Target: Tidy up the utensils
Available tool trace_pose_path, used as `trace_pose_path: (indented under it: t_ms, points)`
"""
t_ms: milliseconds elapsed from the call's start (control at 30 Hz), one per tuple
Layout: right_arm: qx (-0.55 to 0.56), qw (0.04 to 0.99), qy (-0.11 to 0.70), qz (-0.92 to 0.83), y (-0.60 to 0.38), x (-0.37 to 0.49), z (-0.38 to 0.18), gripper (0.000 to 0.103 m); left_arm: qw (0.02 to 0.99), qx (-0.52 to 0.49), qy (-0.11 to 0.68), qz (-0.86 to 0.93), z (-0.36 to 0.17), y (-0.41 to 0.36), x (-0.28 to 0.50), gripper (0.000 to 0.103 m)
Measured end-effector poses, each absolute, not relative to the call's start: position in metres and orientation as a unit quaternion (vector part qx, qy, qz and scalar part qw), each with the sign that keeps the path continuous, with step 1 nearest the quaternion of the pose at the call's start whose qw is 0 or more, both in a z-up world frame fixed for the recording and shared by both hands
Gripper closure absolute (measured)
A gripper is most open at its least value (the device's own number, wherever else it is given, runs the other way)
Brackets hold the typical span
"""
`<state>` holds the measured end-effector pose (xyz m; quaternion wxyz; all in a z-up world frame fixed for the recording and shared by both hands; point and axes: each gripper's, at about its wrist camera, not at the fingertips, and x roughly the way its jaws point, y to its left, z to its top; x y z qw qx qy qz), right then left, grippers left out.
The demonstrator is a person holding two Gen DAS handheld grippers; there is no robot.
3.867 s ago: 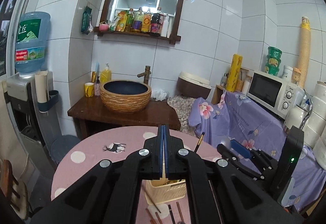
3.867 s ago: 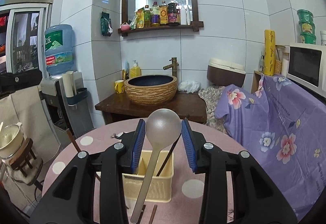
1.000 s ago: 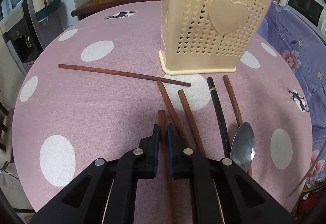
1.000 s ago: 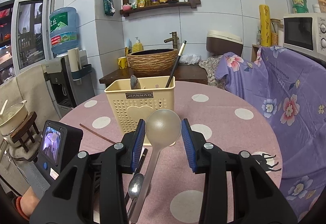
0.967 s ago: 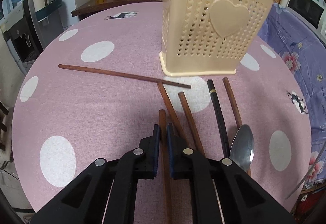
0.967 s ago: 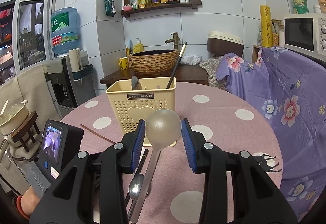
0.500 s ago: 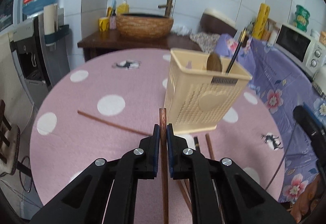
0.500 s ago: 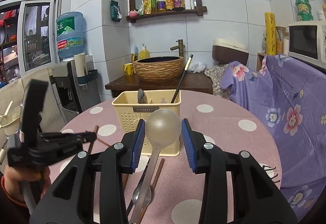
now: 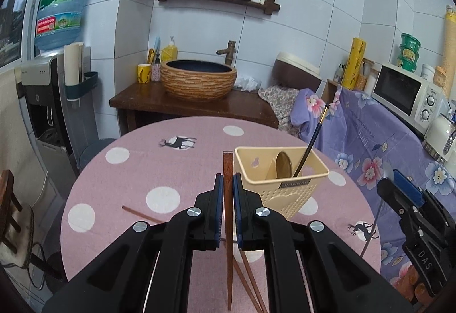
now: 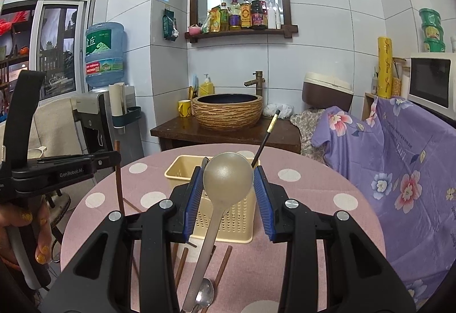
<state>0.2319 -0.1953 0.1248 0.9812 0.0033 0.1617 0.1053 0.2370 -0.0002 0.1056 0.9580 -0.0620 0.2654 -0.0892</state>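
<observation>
My left gripper (image 9: 227, 193) is clamped tight on a brown wooden chopstick (image 9: 227, 227), pads pinching it partway along, so the stick pokes up past the tips and hangs below them, clear of the pink polka-dot table (image 9: 142, 170). My right gripper (image 10: 228, 190) is partly spread with the bowl of a big ladle (image 10: 228, 175) sitting between the blue pads, handle running down toward me. The cream utensil basket (image 9: 296, 184) stands just right of the chopstick on the table, already holding a spoon (image 9: 283, 165) and a black chopstick (image 9: 310, 145). More brown chopsticks (image 10: 222, 264) and a metal spoon (image 10: 205, 294) lie on the table on the near side of the basket.
</observation>
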Motion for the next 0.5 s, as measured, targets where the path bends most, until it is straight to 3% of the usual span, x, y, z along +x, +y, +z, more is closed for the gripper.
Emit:
trace_pose_path:
  t_ms: [200, 500]
  points:
    - [-0.004, 0.983, 0.153, 0.103, -0.193, 0.251, 0.144, 0.066, 0.963, -0.064, 0.242, -0.096, 0.134, 0.003, 0.238, 0.095]
    - [-0.001, 0.99, 0.123, 0.067, -0.193, 0.301, 0.194, 0.066, 0.973, -0.046, 0.191, -0.117, 0.223, -0.013, 0.248, 0.095]
